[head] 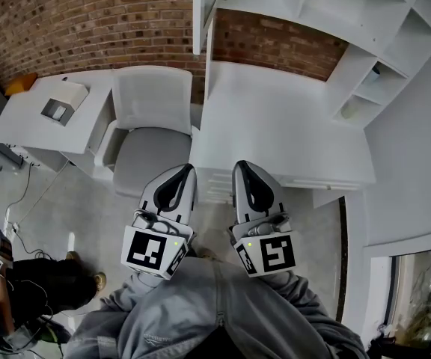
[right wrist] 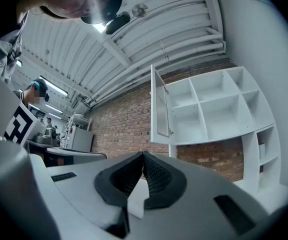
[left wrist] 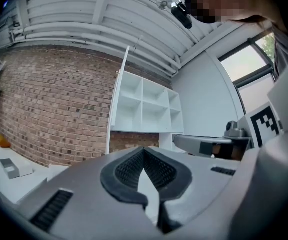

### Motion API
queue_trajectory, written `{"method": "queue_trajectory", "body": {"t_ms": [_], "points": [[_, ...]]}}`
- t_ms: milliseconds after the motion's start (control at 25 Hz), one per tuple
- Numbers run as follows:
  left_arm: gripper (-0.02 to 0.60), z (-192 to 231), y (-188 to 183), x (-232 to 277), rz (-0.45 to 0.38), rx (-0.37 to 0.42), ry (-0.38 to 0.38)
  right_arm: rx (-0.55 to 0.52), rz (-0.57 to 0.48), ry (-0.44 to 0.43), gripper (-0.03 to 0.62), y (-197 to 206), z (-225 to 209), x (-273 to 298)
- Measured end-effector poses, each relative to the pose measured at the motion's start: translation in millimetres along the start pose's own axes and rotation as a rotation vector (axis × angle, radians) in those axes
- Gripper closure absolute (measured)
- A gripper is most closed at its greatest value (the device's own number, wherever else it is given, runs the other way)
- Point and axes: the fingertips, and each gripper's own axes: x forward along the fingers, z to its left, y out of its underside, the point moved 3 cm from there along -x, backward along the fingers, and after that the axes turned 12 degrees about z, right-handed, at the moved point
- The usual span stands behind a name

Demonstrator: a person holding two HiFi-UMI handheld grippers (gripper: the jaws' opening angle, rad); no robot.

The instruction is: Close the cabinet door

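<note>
White cabinet door point(right wrist: 160, 106) beyond right gripper point(right wrist: 143, 156)

Light was bright and even, shadows soft. Daylight entered a window point(left wrist: 246, 64) right of the fingers point(left wrist: 126, 171); ceiling lights point(right wrist: 54, 87) glared to their left. Every view bowed strongly toward dark, vignetted edges; near fingers looked slightly soft.

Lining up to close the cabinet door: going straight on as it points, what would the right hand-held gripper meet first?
Probably the open cabinet door, seen just above the shut tips of the right hand-held gripper; nothing shows nearer, but depth is unclear.
</note>
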Motion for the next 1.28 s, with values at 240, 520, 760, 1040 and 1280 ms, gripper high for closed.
{"method": "queue_trajectory", "body": {"t_ms": [240,520,760,1040,1280], "points": [[0.578,12,1,11,0.01,-0.016,-0.005,0.004,0.022,-0.009,0.568,3,-4,18],[0.578,40,-4,39,-0.003,-0.019,0.018,-0.012,0.03,0.017,0.568,5,-12,50],[0.578,69,-12,74,0.004,-0.01,0.055,-0.006,0.035,0.045,0.568,3,-25,94],[0.577,105,-21,114,0.006,0.006,0.105,0.001,0.038,0.08,0.568,3,-34,145],[0.578,127,-25,143,0.0,0.026,0.157,0.012,0.041,0.132,0.568,9,-42,174]]}}
